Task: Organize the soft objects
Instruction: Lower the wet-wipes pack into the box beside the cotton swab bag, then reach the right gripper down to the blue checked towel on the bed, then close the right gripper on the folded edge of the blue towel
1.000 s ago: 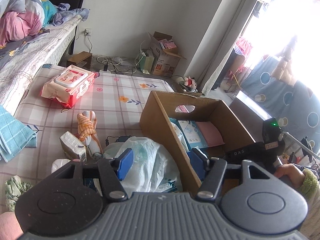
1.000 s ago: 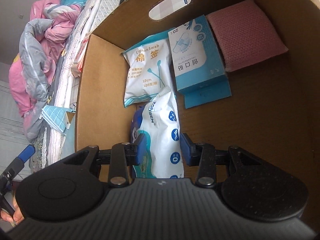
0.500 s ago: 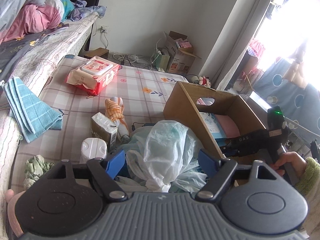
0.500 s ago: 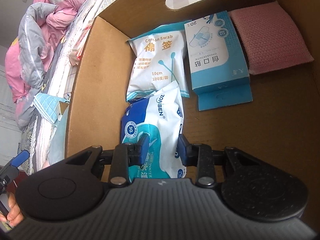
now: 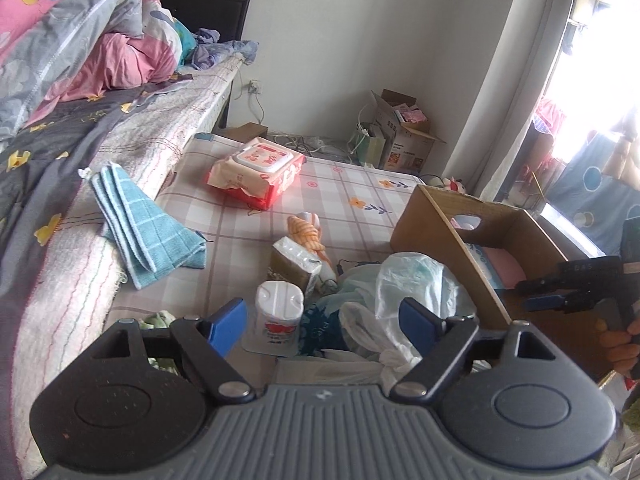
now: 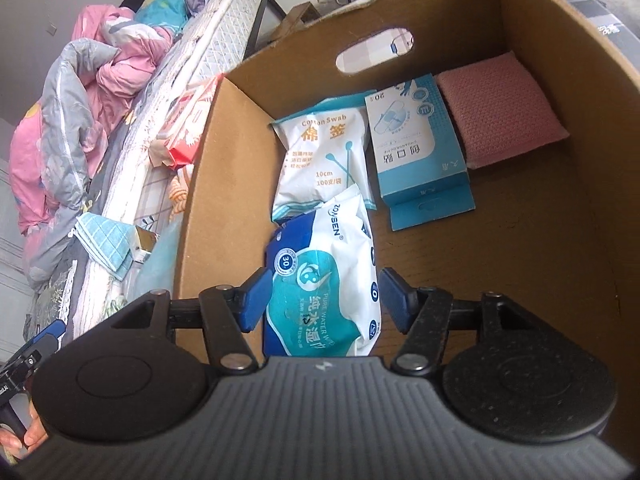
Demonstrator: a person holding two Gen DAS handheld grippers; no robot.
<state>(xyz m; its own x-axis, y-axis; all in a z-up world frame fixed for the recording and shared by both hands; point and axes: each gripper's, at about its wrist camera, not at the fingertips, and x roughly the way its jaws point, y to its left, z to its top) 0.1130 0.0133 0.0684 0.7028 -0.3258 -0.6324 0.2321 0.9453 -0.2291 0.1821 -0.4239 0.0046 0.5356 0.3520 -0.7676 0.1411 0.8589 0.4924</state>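
My right gripper (image 6: 322, 298) is open inside the cardboard box (image 6: 560, 240); a blue-and-white wet wipes pack (image 6: 324, 280) lies between its pads, not clamped. Beyond it lie a cotton swab bag (image 6: 320, 160), a blue plaster box (image 6: 416, 152) and a pink sponge (image 6: 500, 108). My left gripper (image 5: 324, 320) is open and empty over the mat, above a white plastic bag (image 5: 404, 292) and a white round-lidded pack (image 5: 278, 308). The box (image 5: 436, 236) stands to its right, with the right gripper (image 5: 560, 300) over it.
On the checked mat (image 5: 248, 236) lie a red wipes pack (image 5: 256, 172), an orange striped cloth (image 5: 308, 232), a tissue packet (image 5: 294, 264) and a folded teal towel (image 5: 144, 228). A bed (image 5: 80, 128) with bedding runs along the left. Boxes and cables sit by the far wall.
My right gripper opened and let go of the wet wipes pack in the box. My left gripper pulled back and up and opened wider over the plastic bag.
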